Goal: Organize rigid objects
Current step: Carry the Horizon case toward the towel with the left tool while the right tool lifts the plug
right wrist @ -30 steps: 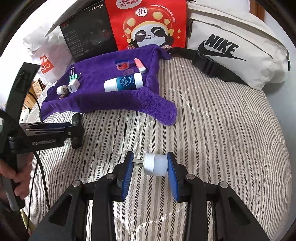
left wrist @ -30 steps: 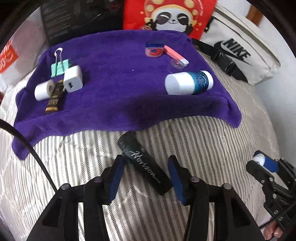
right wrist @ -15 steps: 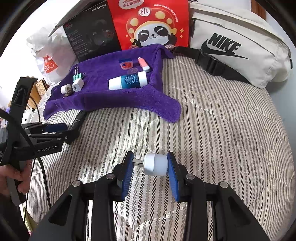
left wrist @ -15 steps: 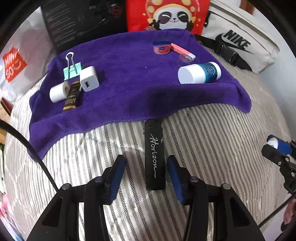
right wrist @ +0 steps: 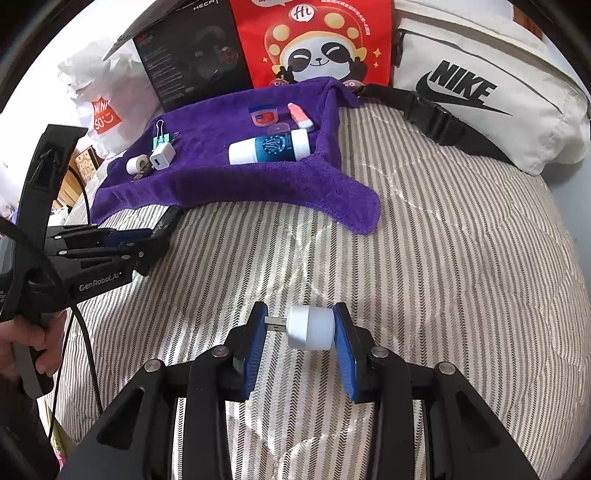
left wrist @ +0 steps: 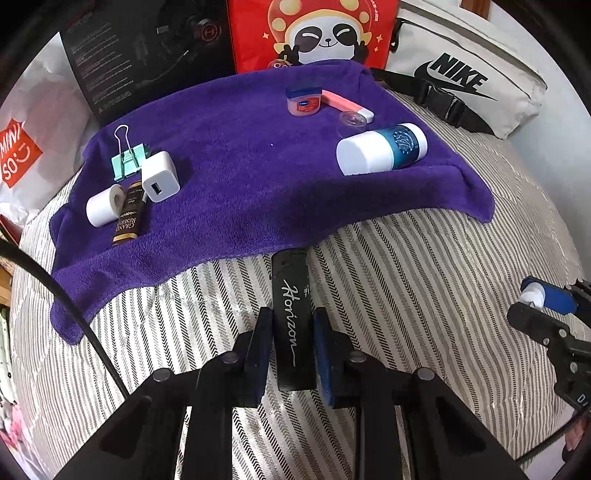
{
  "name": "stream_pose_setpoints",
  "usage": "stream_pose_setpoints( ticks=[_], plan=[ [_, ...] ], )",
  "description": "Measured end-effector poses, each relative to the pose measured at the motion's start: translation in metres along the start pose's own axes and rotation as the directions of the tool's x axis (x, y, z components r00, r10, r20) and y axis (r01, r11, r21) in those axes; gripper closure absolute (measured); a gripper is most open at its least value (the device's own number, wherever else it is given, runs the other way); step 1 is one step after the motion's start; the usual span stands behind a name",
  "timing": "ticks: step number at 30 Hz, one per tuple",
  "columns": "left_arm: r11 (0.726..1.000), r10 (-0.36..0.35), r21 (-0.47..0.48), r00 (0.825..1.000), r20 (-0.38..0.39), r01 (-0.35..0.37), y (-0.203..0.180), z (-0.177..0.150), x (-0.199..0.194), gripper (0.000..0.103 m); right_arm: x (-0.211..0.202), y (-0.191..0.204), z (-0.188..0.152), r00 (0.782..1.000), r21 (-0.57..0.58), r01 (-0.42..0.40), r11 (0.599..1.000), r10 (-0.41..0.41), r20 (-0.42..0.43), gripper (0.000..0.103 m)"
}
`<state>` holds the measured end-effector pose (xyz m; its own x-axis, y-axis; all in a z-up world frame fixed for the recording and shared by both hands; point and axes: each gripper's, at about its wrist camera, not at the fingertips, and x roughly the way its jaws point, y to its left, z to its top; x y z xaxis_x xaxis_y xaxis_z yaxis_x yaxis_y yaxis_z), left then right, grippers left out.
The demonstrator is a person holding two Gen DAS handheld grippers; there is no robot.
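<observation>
The left gripper (left wrist: 291, 332) has its blue-padded fingers (left wrist: 263, 343) pressed against both long sides of a slim black plastic lighter with white "Horizon" script (left wrist: 291, 310) — a flat rectangular bar lying lengthwise on the grey-and-white striped quilted bedspread (left wrist: 424, 295), its far end at 12 o'clock just touching the near hem of the plush purple towel (left wrist: 240, 166).

The right gripper (right wrist: 301, 332) clamps a small white cylindrical USB plug-in light (right wrist: 310, 330) crosswise; its metal connector meets the left pad and its rounded matte body the right pad.

On the towel, toward 10 o'clock in the left wrist view, sit a mint-green metal binder clip with wire handles (left wrist: 127, 157), a glossy white cube charger (left wrist: 160, 176), a white roll of tape (left wrist: 105, 205) and a thin dark bar with gold lettering (left wrist: 129, 218), all close together. Toward 1 o'clock lie a white-and-teal cylindrical bottle on its side (left wrist: 382, 149), a small pink jar with a blue lid (left wrist: 304, 101), a pink-and-white tube (left wrist: 345, 105) and a clear round cap (left wrist: 351, 120).

Beyond the towel stand a red panda-print bag (left wrist: 314, 33), a matte black carton (left wrist: 147, 55) and a cream fabric Nike waist bag (left wrist: 461, 74).
</observation>
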<state>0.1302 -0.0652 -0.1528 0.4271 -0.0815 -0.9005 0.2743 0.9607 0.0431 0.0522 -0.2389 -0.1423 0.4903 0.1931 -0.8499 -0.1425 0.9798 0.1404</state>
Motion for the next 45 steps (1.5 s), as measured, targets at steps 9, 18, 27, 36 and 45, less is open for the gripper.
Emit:
stream_pose_setpoints(
  ticks=[9,18,27,36,45],
  plan=[
    [0.999,-0.043,-0.02,0.999,0.01,0.043,0.011,-0.008,-0.006,0.082,-0.002,0.008,0.004,1.0,-0.014,-0.005,1.0,0.005,0.002,0.067],
    [0.995,-0.073,-0.071,0.996,0.05,0.076,0.041,-0.017,-0.034,0.082,-0.01,0.018,0.019,1.0,-0.059,-0.006,0.998,0.008,0.03,0.067],
    [0.992,-0.07,-0.1,0.995,0.074,0.077,0.061,-0.017,-0.048,0.082,-0.012,0.031,0.035,0.998,-0.096,-0.012,0.995,0.017,0.052,0.067],
    [0.99,-0.071,-0.112,0.992,0.105,0.083,0.074,-0.006,-0.062,0.082,-0.013,0.04,0.049,0.996,-0.117,-0.025,0.993,0.034,0.079,0.067],
    [0.988,-0.087,-0.117,0.989,0.123,0.102,0.08,0.014,-0.065,0.082,-0.01,0.046,0.066,0.995,-0.14,-0.026,0.99,0.039,0.093,0.067]
  ],
)
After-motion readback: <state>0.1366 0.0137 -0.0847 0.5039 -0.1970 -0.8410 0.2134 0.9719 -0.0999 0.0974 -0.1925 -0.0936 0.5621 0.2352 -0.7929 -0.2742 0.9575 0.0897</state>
